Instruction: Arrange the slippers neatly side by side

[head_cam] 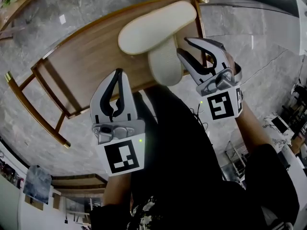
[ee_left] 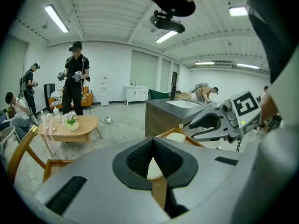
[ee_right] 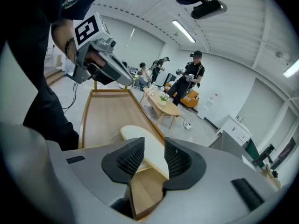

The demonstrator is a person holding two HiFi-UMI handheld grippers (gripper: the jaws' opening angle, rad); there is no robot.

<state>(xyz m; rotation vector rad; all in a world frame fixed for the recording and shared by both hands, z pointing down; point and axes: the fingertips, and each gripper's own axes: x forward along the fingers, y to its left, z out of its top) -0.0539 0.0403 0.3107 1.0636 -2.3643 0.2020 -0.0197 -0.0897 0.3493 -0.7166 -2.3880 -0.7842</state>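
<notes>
Left claw [head_cam: 116, 75], nearest: jaws closed together on nothing, tips over the near edge of the wooden desk [head_cam: 86, 56]. Right claw [head_cam: 183, 47]: jaws wide apart and gripping nothing, with the near slipper [head_cam: 163, 63] just off its tips and showing in the gap between them. The far slipper [head_cam: 156, 27] lies crosswise beyond both claws, laid across the near slipper's far end.
</notes>
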